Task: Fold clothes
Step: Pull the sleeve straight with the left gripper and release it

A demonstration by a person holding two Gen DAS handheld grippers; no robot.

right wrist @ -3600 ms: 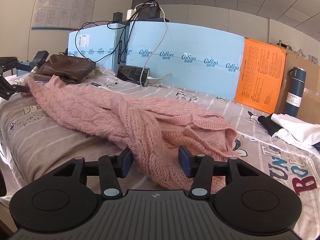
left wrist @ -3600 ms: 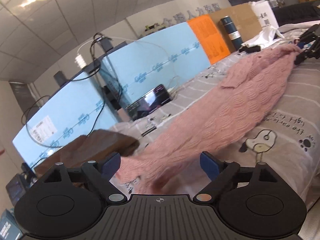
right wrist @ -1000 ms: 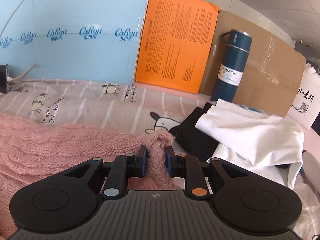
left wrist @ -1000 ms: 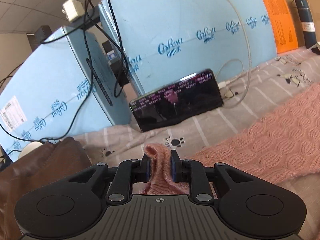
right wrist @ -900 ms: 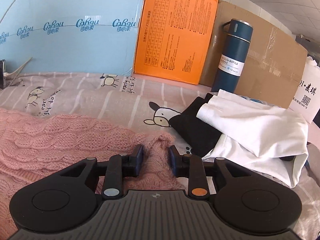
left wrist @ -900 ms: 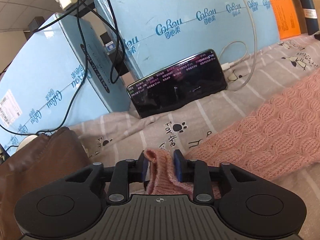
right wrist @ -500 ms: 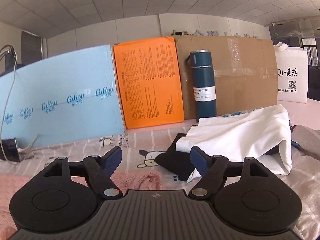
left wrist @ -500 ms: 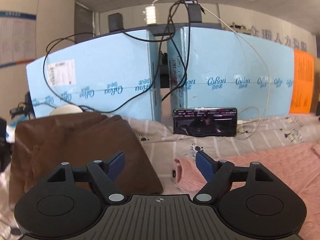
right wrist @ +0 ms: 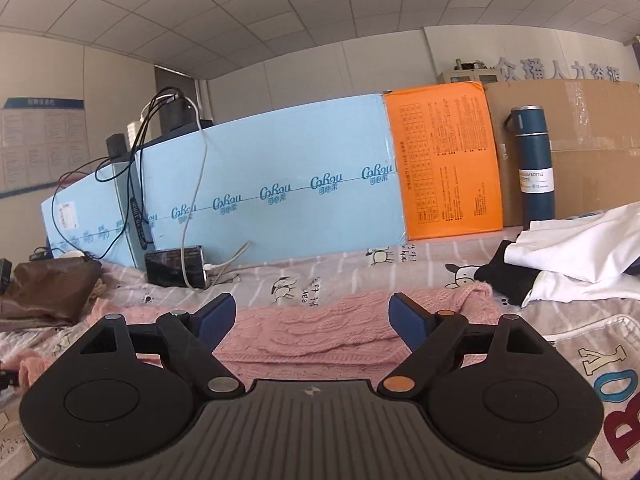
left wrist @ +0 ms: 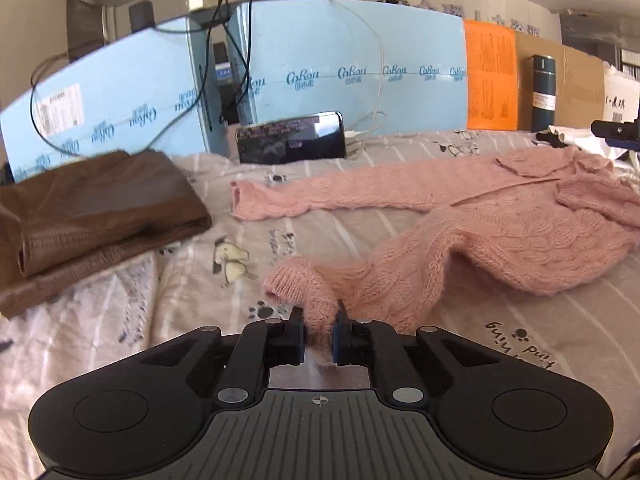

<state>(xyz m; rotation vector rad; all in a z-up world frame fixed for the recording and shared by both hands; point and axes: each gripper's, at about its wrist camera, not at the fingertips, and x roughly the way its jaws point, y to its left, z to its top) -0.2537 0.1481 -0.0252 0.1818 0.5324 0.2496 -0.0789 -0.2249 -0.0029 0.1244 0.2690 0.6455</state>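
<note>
A pink sweater (left wrist: 520, 236) lay spread out on the bed (left wrist: 400, 224), which had a striped sheet with little cartoon animals. The left gripper (left wrist: 318, 336) had its jaws pressed tight on the cuff of the near sleeve (left wrist: 304, 292), pinching the fuzzy wool between them. The other sleeve (left wrist: 332, 196) lay flat past the near one, stretched toward the phone (left wrist: 290, 137).

The right gripper (right wrist: 312, 316) had just been opening its jaws. They stood wide apart with nothing between them, above the sweater (right wrist: 320, 340) and not touching it.

A folded brown garment (left wrist: 92, 216) sat to the left of the sweater, well apart from it. The phone leaned against a blue foam board (left wrist: 340, 64) behind the sweater, with a white cable (left wrist: 376, 92) running to it. To the right of the sweater lay a white cloth (right wrist: 580, 256) on top of a black cloth (right wrist: 508, 276). Behind those stood a dark blue bottle (right wrist: 534, 164), next to an orange sheet (right wrist: 444, 160) and brown cardboard (right wrist: 592, 132).
</note>
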